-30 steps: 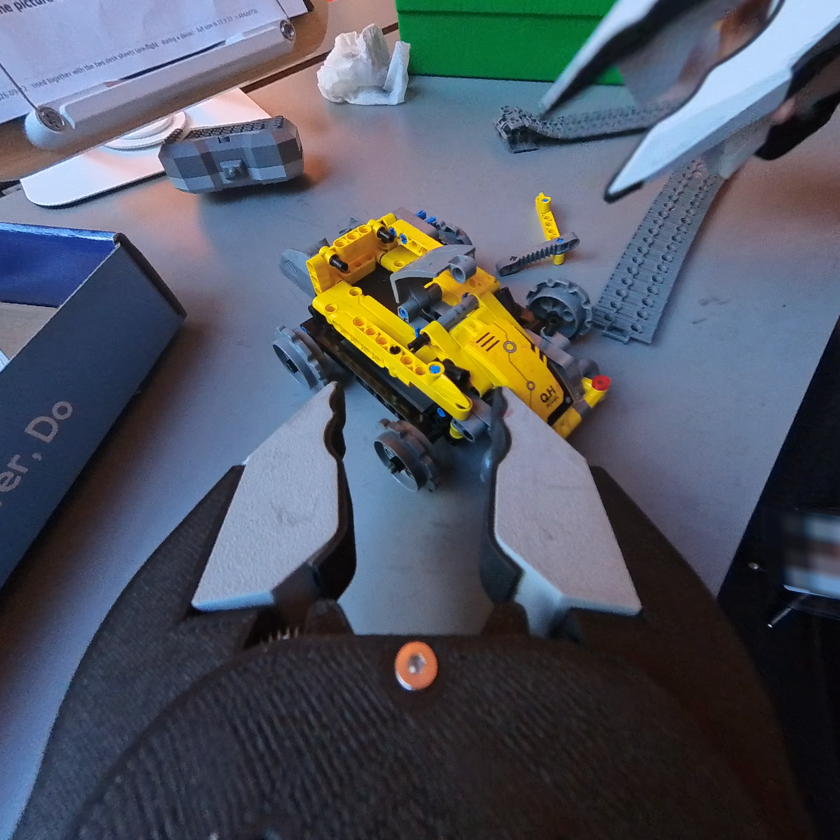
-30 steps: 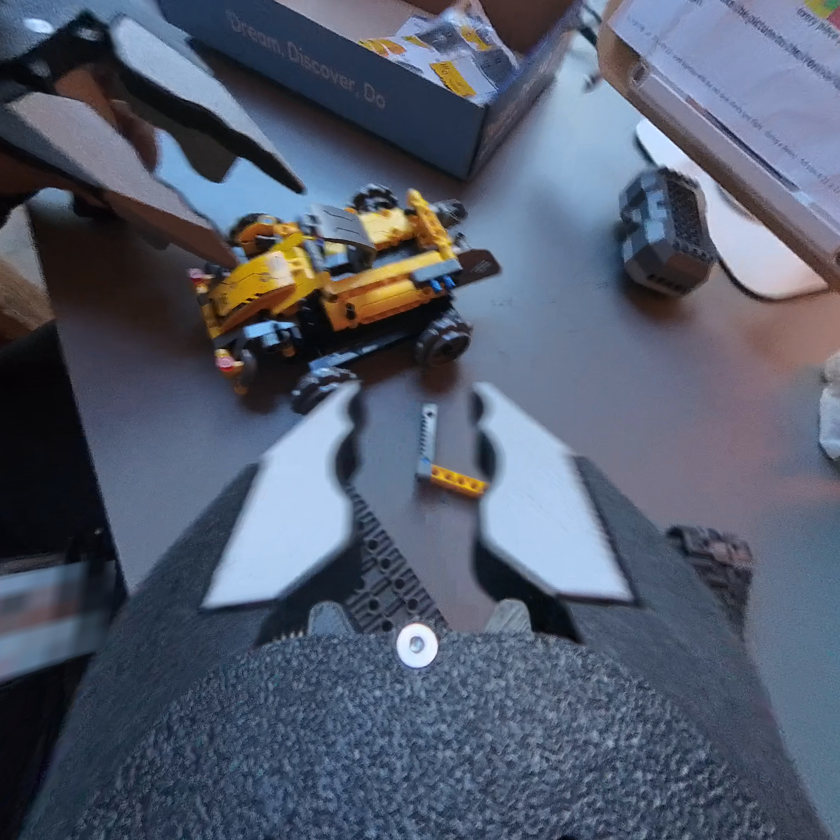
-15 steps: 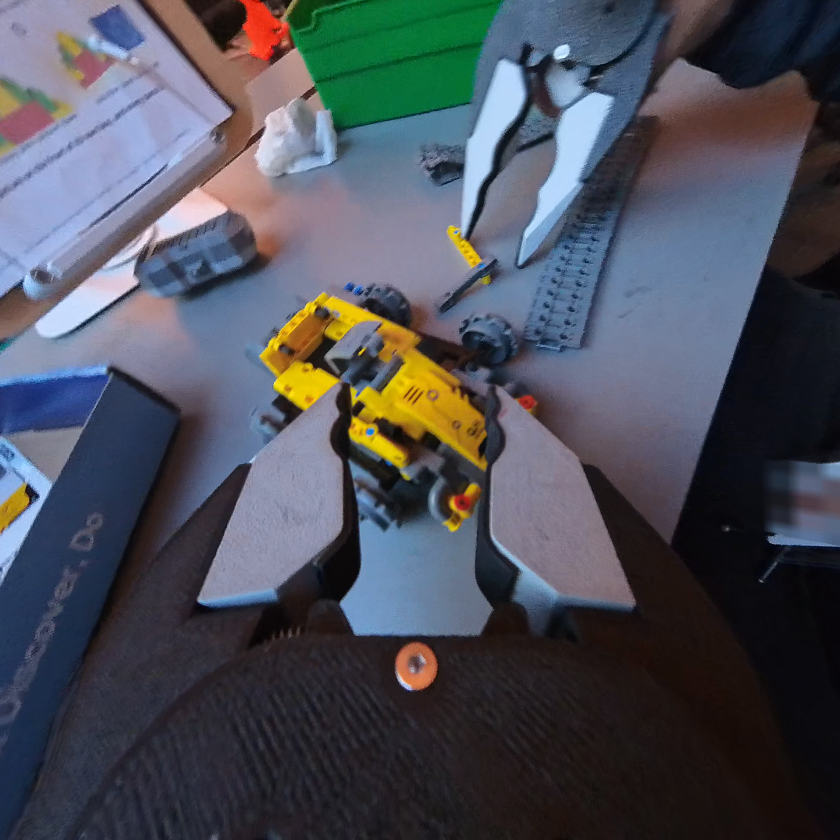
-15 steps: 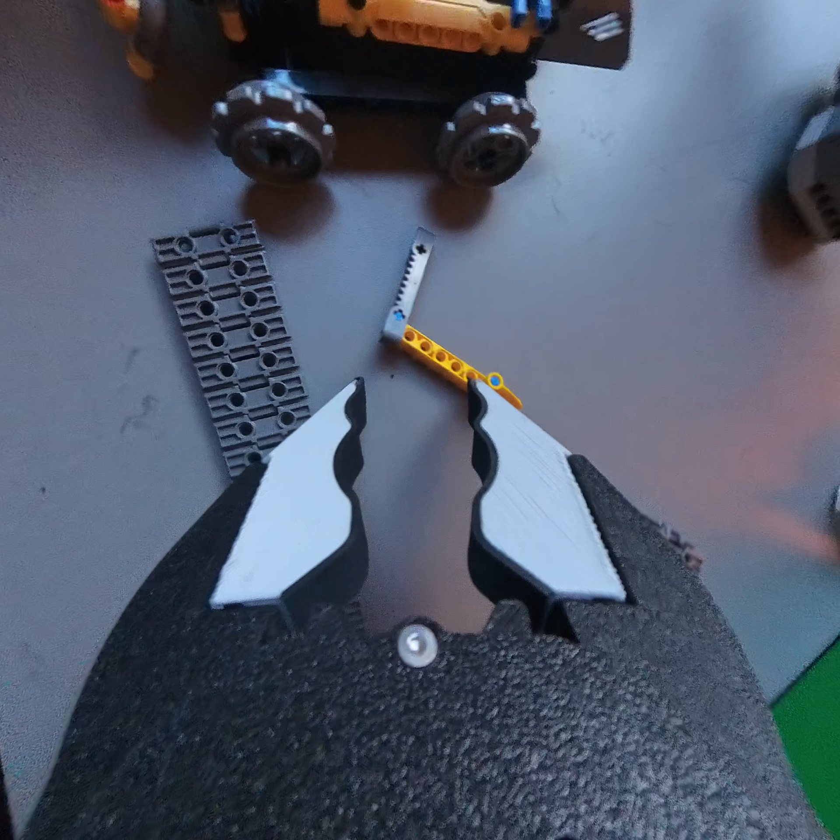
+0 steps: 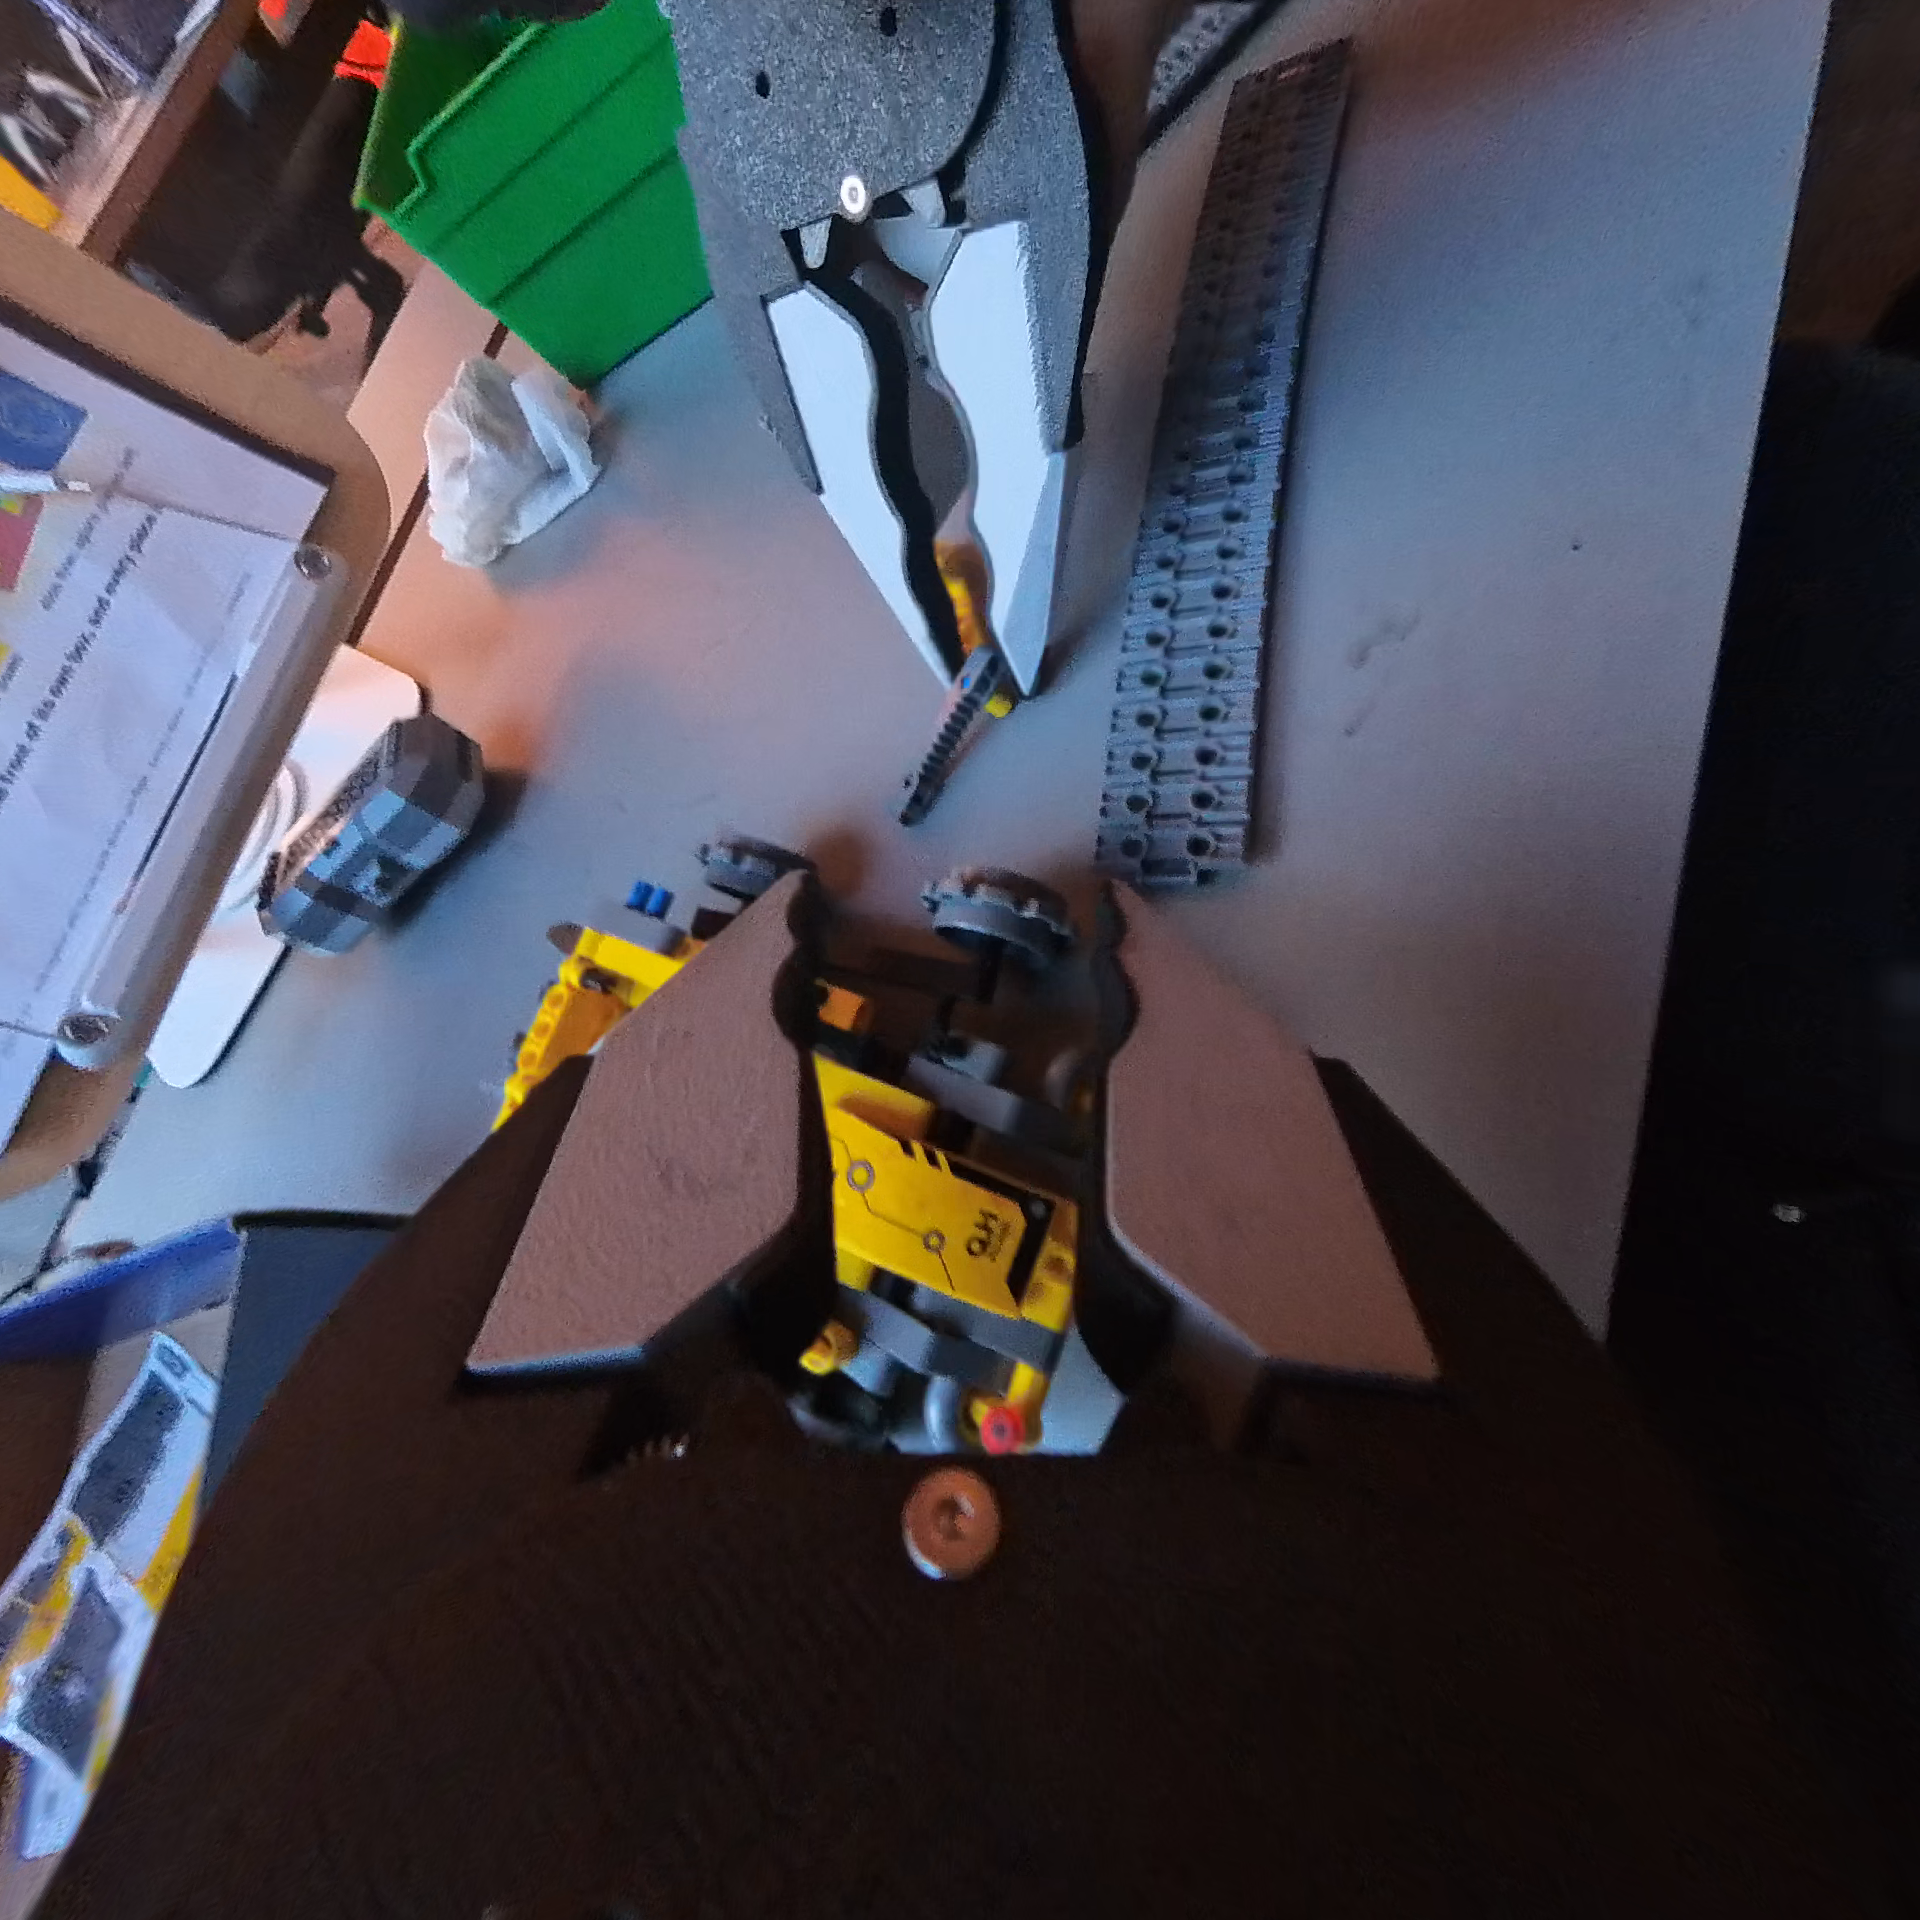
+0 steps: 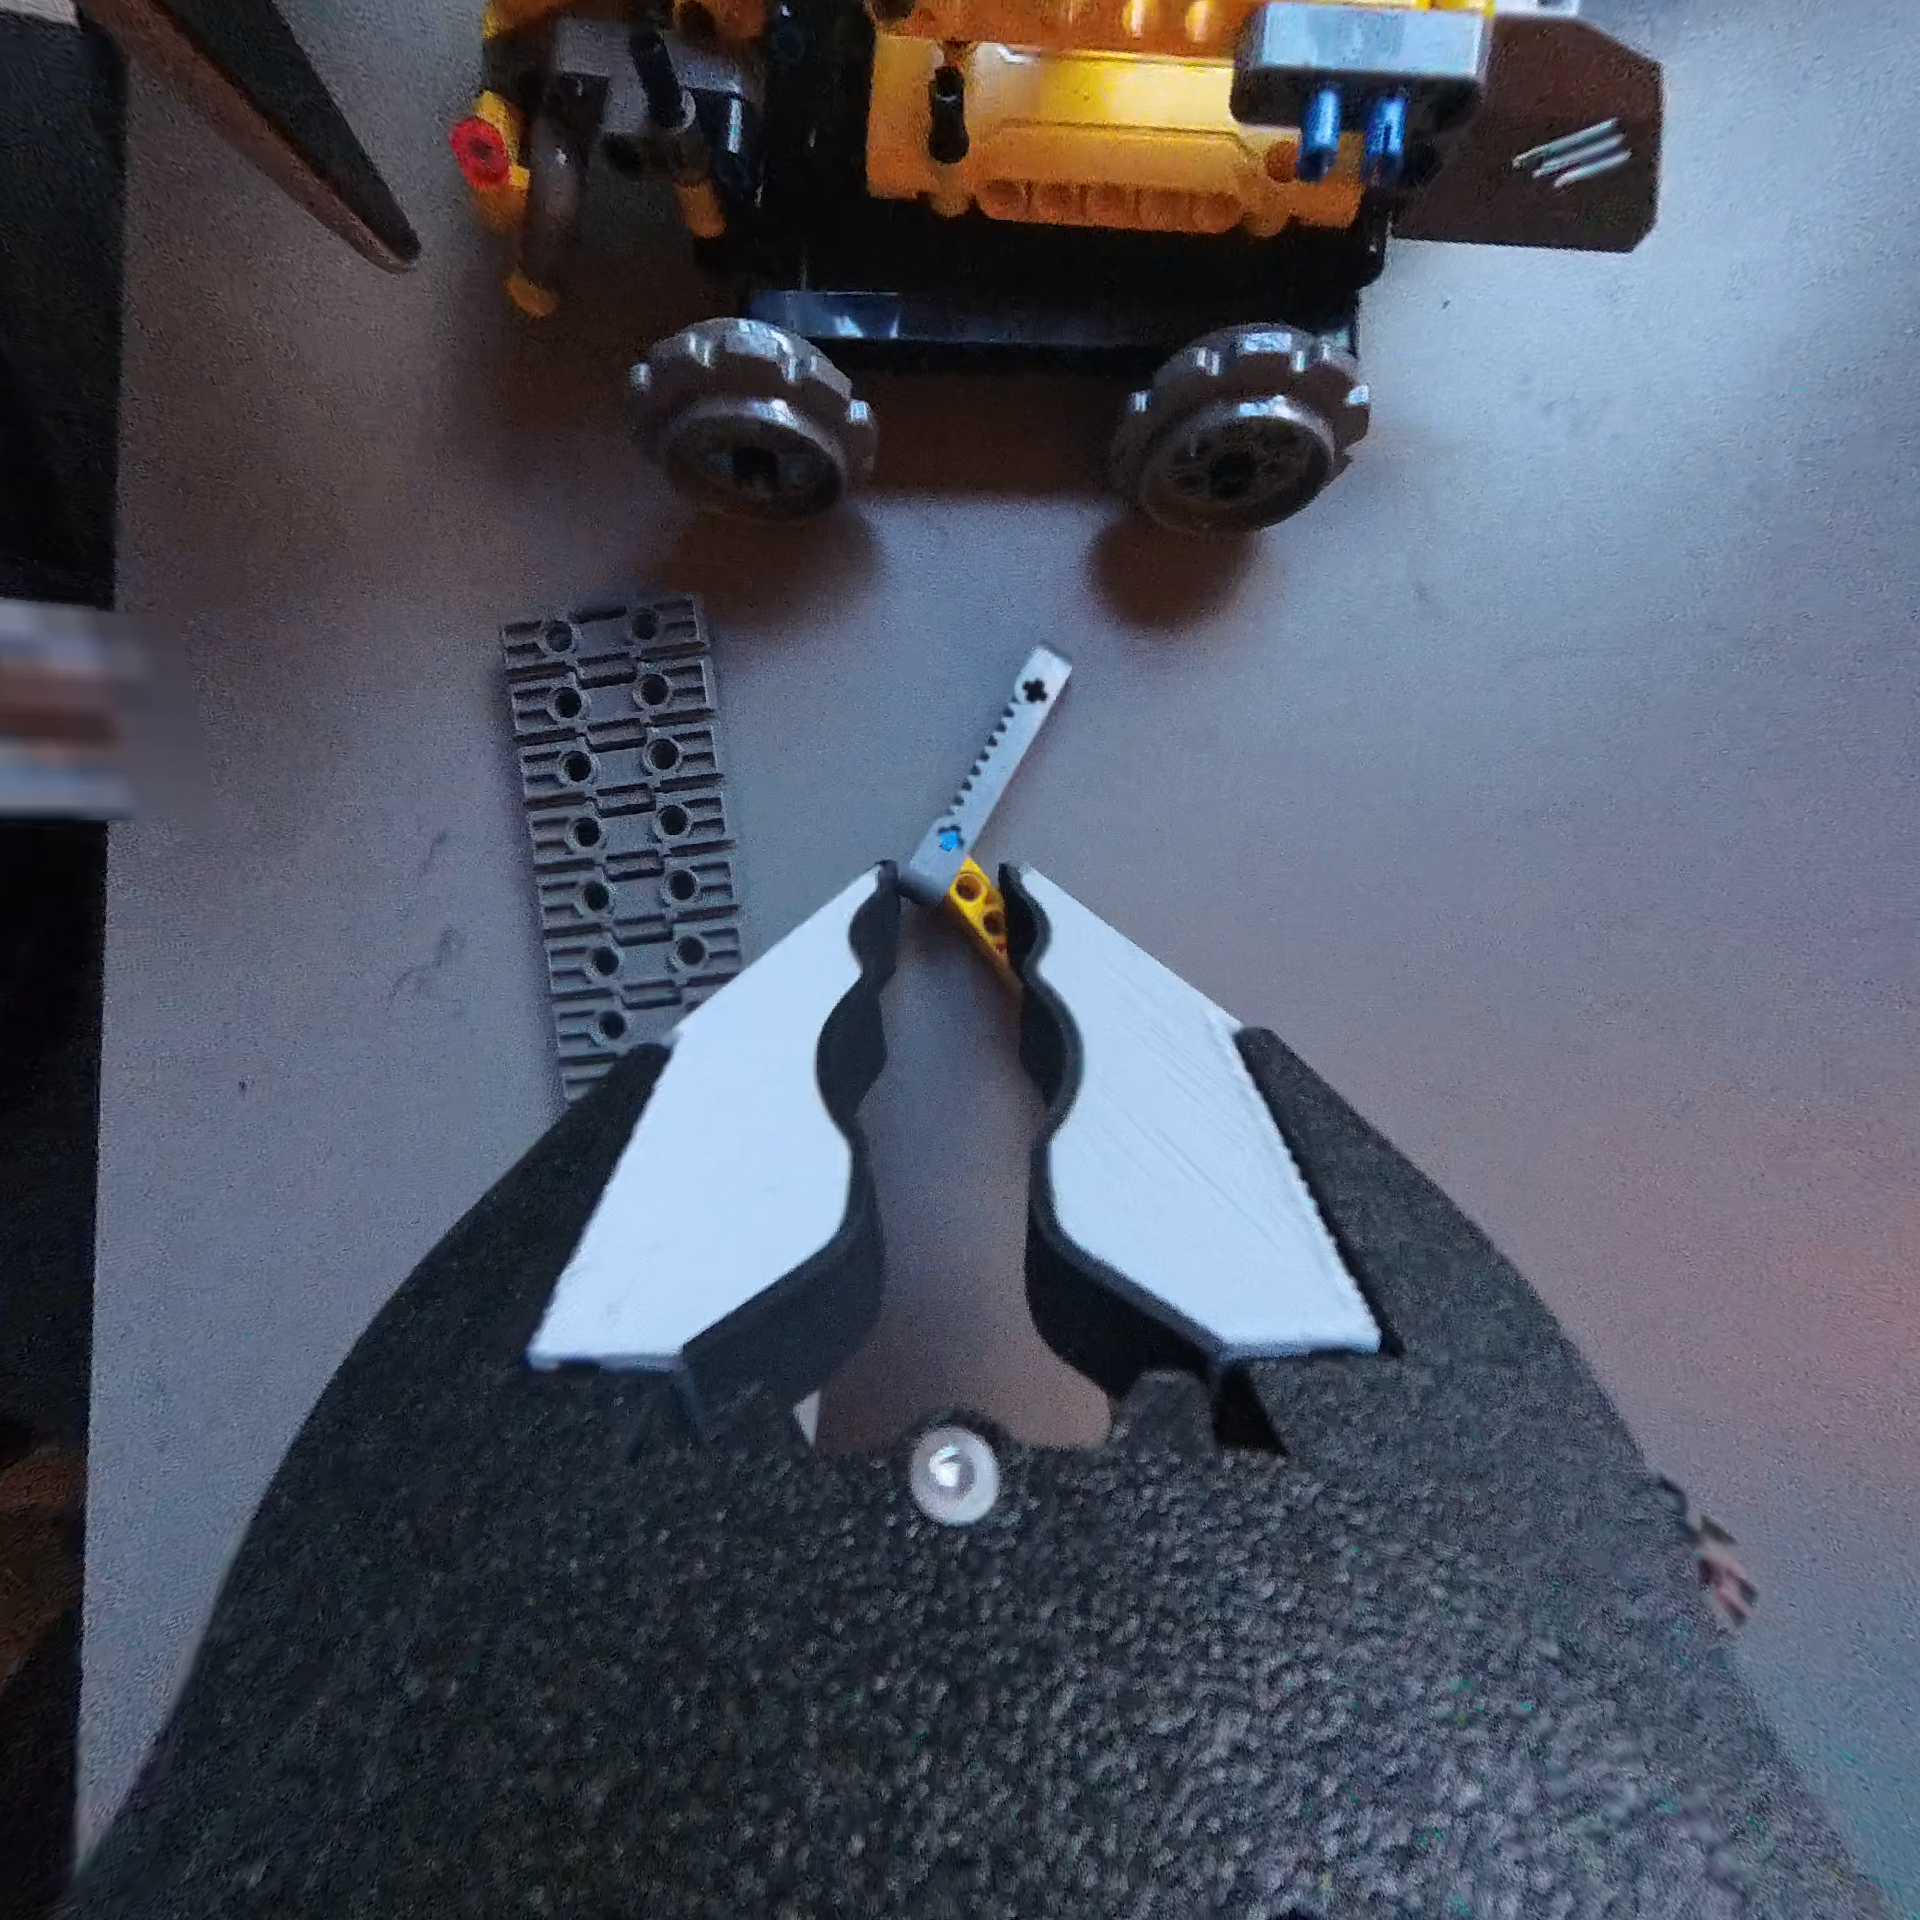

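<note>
A yellow and black brick vehicle [image 5: 935,1195] with grey toothed wheels stands on the grey table [image 5: 1455,727]. My left gripper [image 5: 951,902] is open and straddles the vehicle's front part, one finger on each side. The vehicle also shows at the top of the right wrist view [image 6: 1039,156]. A small yellow beam joined to a grey toothed rack [image 6: 997,769] lies just in front of the wheels. My right gripper [image 6: 951,883] has its tips closed on that piece at the joint. The left wrist view shows the right gripper [image 5: 987,670] pointing down at the piece.
A long grey track strip [image 5: 1195,623] lies right of the small piece, also in the right wrist view [image 6: 623,831]. A green bin [image 5: 540,208], crumpled white tissue [image 5: 499,468], grey blocky part [image 5: 374,831], paper stand [image 5: 156,675] and blue box [image 5: 125,1299] stand left. The table edge is right.
My left gripper has moved forward over the vehicle, which now sits between its fingers. My right gripper has come down onto the small yellow and grey piece and its fingers have narrowed onto it.
</note>
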Demonstrator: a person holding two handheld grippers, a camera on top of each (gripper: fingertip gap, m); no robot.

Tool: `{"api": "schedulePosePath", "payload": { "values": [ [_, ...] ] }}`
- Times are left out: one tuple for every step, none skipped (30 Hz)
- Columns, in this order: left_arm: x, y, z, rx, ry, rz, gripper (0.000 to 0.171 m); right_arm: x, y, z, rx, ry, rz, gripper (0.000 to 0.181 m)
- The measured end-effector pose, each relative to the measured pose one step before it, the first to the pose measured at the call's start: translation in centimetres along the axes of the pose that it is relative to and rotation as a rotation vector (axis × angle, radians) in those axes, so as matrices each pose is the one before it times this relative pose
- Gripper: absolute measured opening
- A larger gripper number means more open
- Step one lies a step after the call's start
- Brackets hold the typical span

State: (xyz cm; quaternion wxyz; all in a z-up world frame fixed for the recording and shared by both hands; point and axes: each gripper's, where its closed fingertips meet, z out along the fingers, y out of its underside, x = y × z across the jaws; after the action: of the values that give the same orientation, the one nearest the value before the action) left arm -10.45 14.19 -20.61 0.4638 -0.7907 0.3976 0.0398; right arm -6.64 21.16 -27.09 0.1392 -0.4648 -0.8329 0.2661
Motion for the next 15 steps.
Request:
{"api": "schedulePosePath", "payload": {
  "values": [
    [-0.096,-0.272,0.288,-0.00516,-0.0092,0.0232,0.048,-0.516,-0.207,-0.292,0.0322,-0.0143,0.0037,0.010],
    [0.020,-0.251,0.339,-0.00703,-0.0066,0.0329,0.047,-0.787,-0.515,-0.393,0.0469,-0.0276,0.0116,0.008],
    [0.121,-0.264,0.374,-0.00765,-0.0050,0.0407,0.045,-0.789,-0.646,-0.460,0.0493,-0.0243,0.0133,0.008],
    [0.170,-0.280,0.424,-0.00853,-0.0062,0.0482,0.043,-0.801,-0.581,-0.445,0.0413,-0.0236,0.0102,0.008],
    [0.123,-0.275,0.447,-0.00936,-0.0106,0.0540,0.039,-0.736,-0.437,-0.421,0.0311,-0.0187,0.0061,0.008],
    [0.019,-0.274,0.459,-0.00922,-0.0163,0.0552,0.034,-0.476,-0.293,-0.349,0.0226,-0.0066,0.0046,0.007],
    [-0.210,-0.243,0.428,-0.01326,-0.0277,0.0518,0.033,-0.506,-0.160,-0.285,0.0156,-0.0133,0.0091,0.007],
    [-0.206,-0.215,0.412,-0.01561,-0.0233,0.0495,0.033,-0.631,-0.129,-0.225,0.0130,-0.0249,0.0120,0.007],
    [0.052,-0.237,0.377,-0.01323,-0.0054,0.0501,0.033,-0.510,-0.230,-0.226,0.0181,-0.0167,0.0092,0.007],
    [0.106,-0.313,0.323,-0.00900,-0.0046,0.0508,0.033,-0.398,-0.298,-0.193,0.0214,-0.0114,0.0096,0.008],
    [-0.029,-0.421,0.243,-0.00198,-0.0162,0.0495,0.032,-0.472,-0.336,-0.166,0.0237,-0.0194,0.0122,0.007],
    [0.203,-0.498,0.192,0.00449,-0.0024,0.0450,0.029,-0.440,-0.425,-0.173,0.0265,-0.0168,0.0121,0.007],
    [0.265,-0.513,0.147,0.00652,0.0016,0.0362,0.024,-0.251,-0.350,-0.114,0.0227,-0.0067,0.0124,0.007],
    [-0.065,-0.406,0.112,0.00414,-0.0175,0.0242,0.019,-0.280,-0.138,-0.070,0.0125,-0.0099,0.0109,0.007],
    [-0.236,-0.197,0.085,-0.00070,-0.0235,0.0136,0.009,-0.245,0.028,-0.011,0.0051,-0.0054,0.0053,0.007]
  ]
}}
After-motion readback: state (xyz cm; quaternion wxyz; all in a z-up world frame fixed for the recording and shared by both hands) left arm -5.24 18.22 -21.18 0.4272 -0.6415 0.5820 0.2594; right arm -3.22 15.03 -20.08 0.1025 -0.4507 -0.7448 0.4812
